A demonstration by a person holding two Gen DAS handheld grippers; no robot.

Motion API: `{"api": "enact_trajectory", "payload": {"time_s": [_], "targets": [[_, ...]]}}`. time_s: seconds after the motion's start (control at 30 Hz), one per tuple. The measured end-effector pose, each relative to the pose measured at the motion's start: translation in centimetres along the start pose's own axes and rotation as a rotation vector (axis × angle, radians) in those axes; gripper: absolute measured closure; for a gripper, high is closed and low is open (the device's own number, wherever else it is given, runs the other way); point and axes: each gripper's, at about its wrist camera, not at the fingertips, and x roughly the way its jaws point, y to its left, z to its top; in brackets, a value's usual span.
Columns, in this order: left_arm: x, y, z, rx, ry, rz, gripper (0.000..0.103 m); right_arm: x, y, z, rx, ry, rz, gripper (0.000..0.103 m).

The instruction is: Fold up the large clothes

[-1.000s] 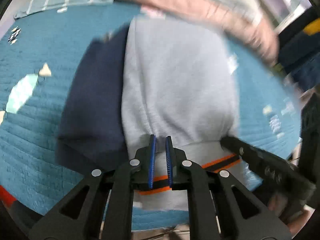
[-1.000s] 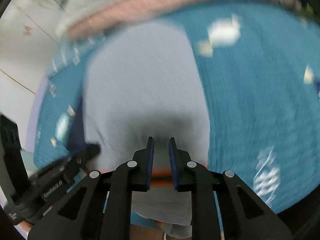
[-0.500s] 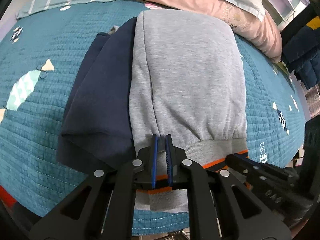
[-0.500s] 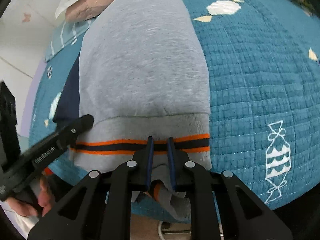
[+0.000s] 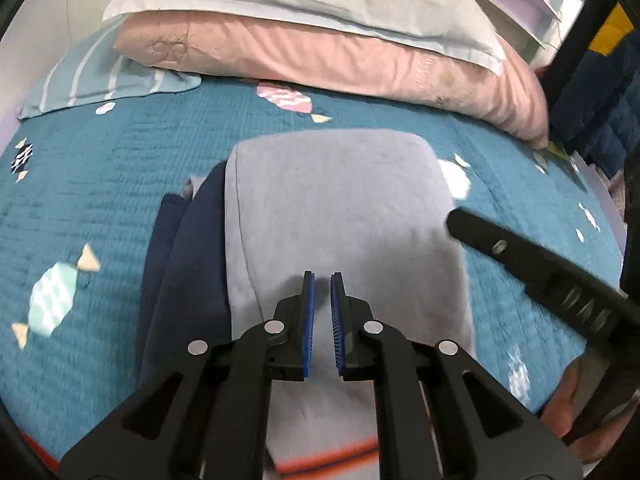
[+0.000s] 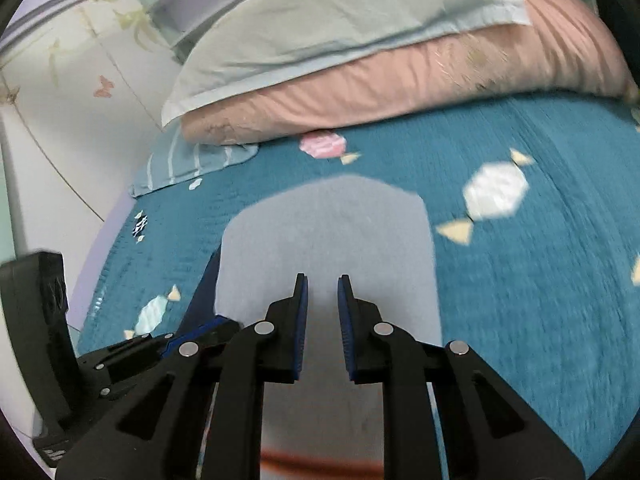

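No legible text — blurred markings only

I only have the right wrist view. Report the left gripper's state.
Observer: Left gripper is slightly open above the grey sweater, with nothing pinched.
Operator: Describe what lies left of the sweater.
Observer: A folded navy garment, tucked partly under the sweater's left edge.
Operator: Check past the pink pillow's right end.
Observer: A dark quilted jacket with a yellow patch hangs there.
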Motion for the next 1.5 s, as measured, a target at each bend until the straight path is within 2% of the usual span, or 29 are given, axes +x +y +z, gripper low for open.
{"api": "enact_trajectory", "payload": {"time_s": [0.07,0.13,0.27,0.37,0.43,0.57,0.63,0.67,0.73,0.77,0.8,0.87,0.9,0.93,1.0,1.1,1.17,1.23,1.27,1.33,1.4,1.5], "targets": [[2.8,1.2,-0.1,-0.028,0.057,0.026,0.093,3.8,-0.4,-0.2,0.002,0.083,-0.013,0.091],[3.6,2.3,-0.4,-0.052,0.032,-0.010,0.093,6.9,-1.4,-1.3,-0.006,0.074,-0.017,0.095],[3.3,3.1,-0.6,-0.066,0.016,-0.036,0.089,6.8,-0.3,-0.9,-0.063,0.080,-0.052,0.095],[2.5,3.0,0.0,-0.067,0.014,-0.027,0.086,6.0,-0.1,-0.2,-0.062,0.103,-0.032,0.093],[1.3,2.4,0.7,-0.040,-0.026,-0.009,0.087,4.1,0.3,1.2,-0.069,0.042,0.015,0.093],[0.3,1.1,4.1,-0.019,-0.102,-0.059,0.087,2.6,0.8,3.9,-0.074,-0.047,0.025,0.093],[1.3,0.7,5.6,-0.018,-0.109,-0.059,0.086,4.0,0.5,4.8,-0.066,-0.050,0.006,0.092],[2.7,0.8,6.4,-0.028,-0.088,-0.066,0.086,5.3,0.2,5.0,-0.061,-0.029,-0.009,0.095],[6.8,1.9,6.8,-0.057,-0.017,0.000,0.089,9.9,-1.6,4.2,-0.022,0.055,-0.040,0.097],[9.3,2.8,6.5,-0.067,0.029,0.023,0.092,11.9,-2.3,3.3,-0.028,0.057,-0.069,0.100],[10.2,3.8,5.9,-0.071,0.003,-0.017,0.093,12.1,-2.0,3.3,-0.060,0.034,-0.088,0.101],[9.6,5.1,5.8,-0.117,-0.017,-0.080,0.097,12.4,-1.1,3.6,-0.081,0.052,-0.129,0.101],[9.5,5.5,5.9,-0.127,-0.016,-0.072,0.101,12.6,-0.8,3.6,-0.109,0.052,-0.146,0.101],[9.5,5.8,5.9,-0.126,-0.012,-0.093,0.101,12.6,-0.7,3.6,-0.123,0.053,-0.148,0.101],[9.4,6.0,5.8,-0.127,-0.017,-0.109,0.101,12.5,-1.0,3.8,-0.133,0.064,-0.142,0.103],[8.0,5.2,5.6,-0.005,-0.057,-0.040,0.101,10.6,-1.9,3.4,-0.135,0.045,-0.120,0.103],[7.2,5.4,5.4,0.027,-0.066,-0.028,0.101,9.8,-2.2,3.2,-0.145,0.035,-0.111,0.103],[6.0,6.2,5.4,0.032,-0.087,0.003,0.101,8.3,-2.4,3.2,-0.122,0.009,-0.158,0.103],[5.2,6.6,5.5,0.034,-0.103,0.041,0.101,7.5,-2.6,3.4,-0.107,-0.016,-0.184,0.103],[4.0,7.4,5.7,0.010,-0.111,0.040,0.101,5.0,-3.4,3.4,-0.055,-0.064,-0.231,0.099],[2.7,6.8,5.6,0.026,-0.146,0.134,0.099,3.3,-3.9,3.1,-0.016,-0.085,-0.191,0.099],[1.1,5.2,5.1,0.006,-0.153,0.019,0.099,2.5,-2.3,1.4,-0.017,-0.047,-0.112,0.099]]}}
